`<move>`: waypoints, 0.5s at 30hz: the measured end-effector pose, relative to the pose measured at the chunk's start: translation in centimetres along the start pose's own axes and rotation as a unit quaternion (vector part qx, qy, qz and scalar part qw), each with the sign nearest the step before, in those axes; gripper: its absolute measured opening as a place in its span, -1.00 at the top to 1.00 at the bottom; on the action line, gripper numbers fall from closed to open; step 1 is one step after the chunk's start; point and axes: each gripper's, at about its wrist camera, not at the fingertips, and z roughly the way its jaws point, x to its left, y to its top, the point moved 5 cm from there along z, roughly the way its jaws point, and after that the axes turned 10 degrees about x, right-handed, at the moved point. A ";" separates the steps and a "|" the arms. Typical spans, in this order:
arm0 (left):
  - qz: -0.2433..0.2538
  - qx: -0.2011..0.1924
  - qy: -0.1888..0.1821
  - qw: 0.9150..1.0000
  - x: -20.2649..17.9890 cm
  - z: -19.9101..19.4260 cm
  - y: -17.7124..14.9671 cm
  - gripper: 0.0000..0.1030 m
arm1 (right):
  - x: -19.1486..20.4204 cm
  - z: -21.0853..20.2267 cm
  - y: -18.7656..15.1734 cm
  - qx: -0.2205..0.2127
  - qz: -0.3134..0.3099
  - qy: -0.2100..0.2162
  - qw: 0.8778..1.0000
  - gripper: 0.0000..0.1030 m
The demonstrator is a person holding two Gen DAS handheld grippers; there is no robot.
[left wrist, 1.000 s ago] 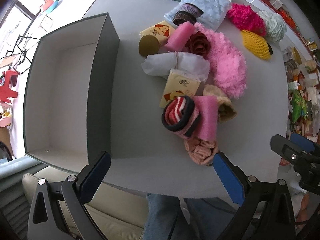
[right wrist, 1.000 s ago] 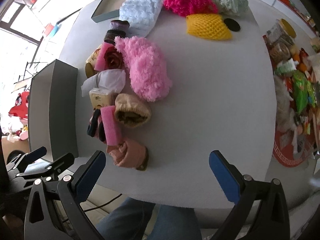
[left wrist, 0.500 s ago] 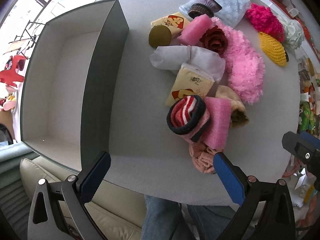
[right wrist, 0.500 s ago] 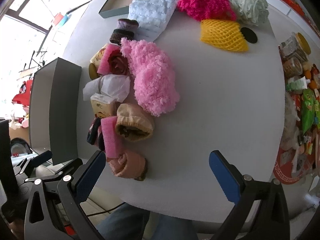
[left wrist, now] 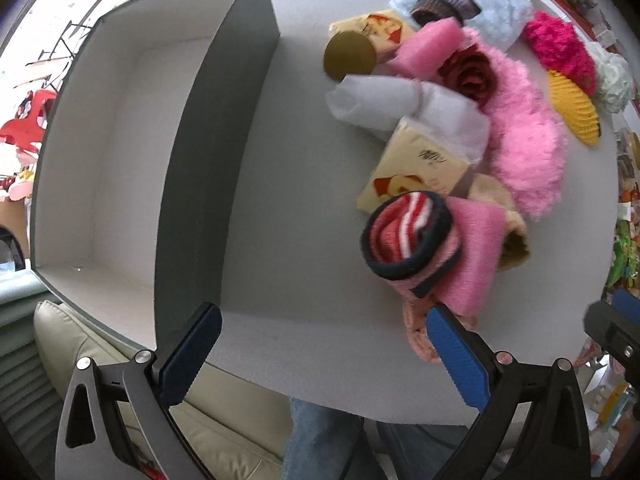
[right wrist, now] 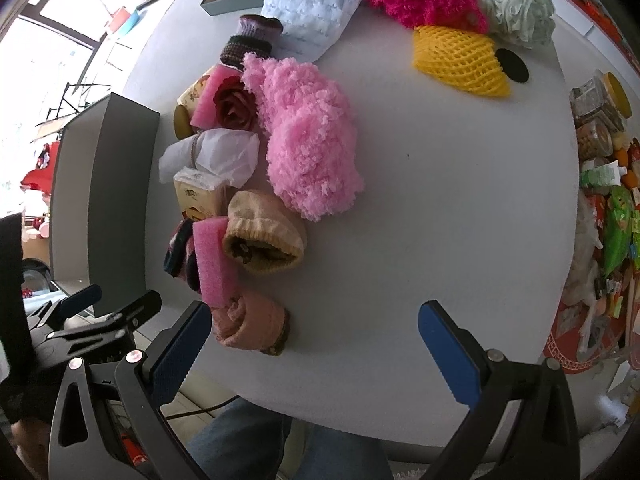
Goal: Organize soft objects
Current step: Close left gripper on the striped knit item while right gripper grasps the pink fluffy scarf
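A: How are the grippers set?

B: Both are spread wide and nothing is held. The left gripper (left wrist: 320,352) is poised over the near desk (left wrist: 288,208) edge, with the box (left wrist: 120,152) at its 10 o'clock. The right gripper (right wrist: 316,348) is poised at the same edge, its left finger just beside the pink roll (right wrist: 252,326).

A: Where are the soft things?

B: They are piled on the desk, outside the box, which appears empty. In the left view the striped sock (left wrist: 408,236) is seen at 1 o'clock, resting against the foam pad (left wrist: 476,256). The tissue pack (left wrist: 416,168) lies past it at 12, touching it. The fluffy pink cloth (left wrist: 524,136) is further off at 1 o'clock.

A: What is judged to be the step in hand?

B: A first pick, probably the sock, as it is nearest the box side.

A: How is it done well?

B: The left gripper should be kept wide until the roll is straddled, and closed across the middle so the roll is not unwound. The foam pad and tissue pack should be left outside the fingers. A firm squeeze is tolerated, since the sock will compress. It should be lifted clear of the box wall before release.
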 end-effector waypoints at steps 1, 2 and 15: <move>0.000 0.000 0.001 1.000 -0.1 0.3 -0.1 -1.00 | -0.1 0.1 0.0 0.002 0.001 0.000 1.000 -1.00; 0.001 -0.001 0.002 1.000 -0.2 0.5 -0.1 -1.00 | -0.1 0.2 -0.1 0.003 0.002 0.000 1.000 -1.00; 0.040 -0.024 0.003 0.999 -3.6 4.1 3.5 -1.00 | -1.0 1.5 -0.3 0.017 0.009 -0.013 1.000 -1.00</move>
